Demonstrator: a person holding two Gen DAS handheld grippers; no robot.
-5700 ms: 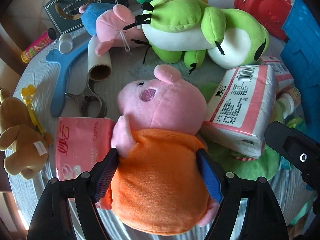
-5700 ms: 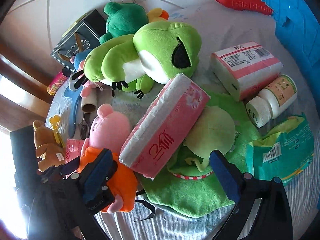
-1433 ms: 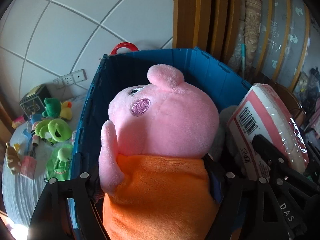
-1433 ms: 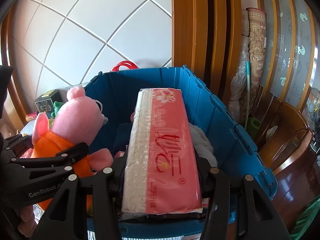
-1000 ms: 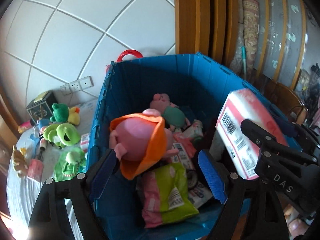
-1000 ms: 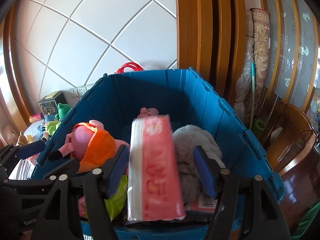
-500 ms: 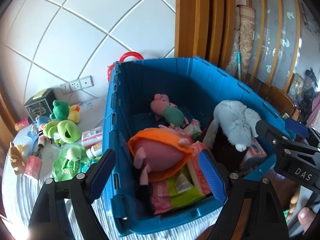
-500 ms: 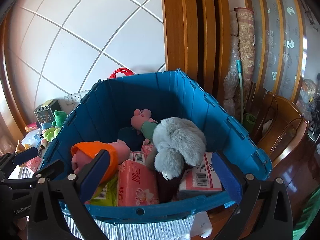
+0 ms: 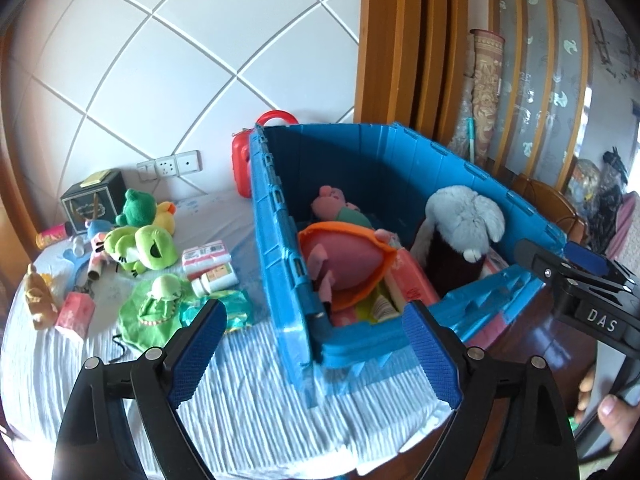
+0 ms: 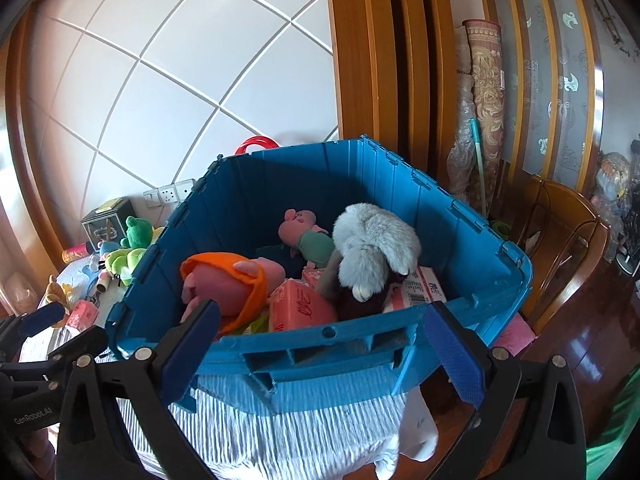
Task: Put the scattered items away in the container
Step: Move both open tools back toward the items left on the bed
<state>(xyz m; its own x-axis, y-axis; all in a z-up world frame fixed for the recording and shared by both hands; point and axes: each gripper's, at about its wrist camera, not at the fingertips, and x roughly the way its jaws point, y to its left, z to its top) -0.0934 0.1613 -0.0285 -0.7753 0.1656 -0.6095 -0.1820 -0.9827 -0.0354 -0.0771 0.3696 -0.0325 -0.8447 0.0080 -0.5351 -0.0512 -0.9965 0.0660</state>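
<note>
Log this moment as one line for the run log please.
left gripper: open, empty | right gripper: open, empty | orange-dressed pig plush and pink tissue pack: in blue bin | green frog plush: on table

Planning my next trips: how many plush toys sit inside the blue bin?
3: orange-dressed pink pig plush near the left wall, small green-shirted pink pig plush at the back, grey furry plush on the right of the blue plastic bin. Others may lie buried.
</note>
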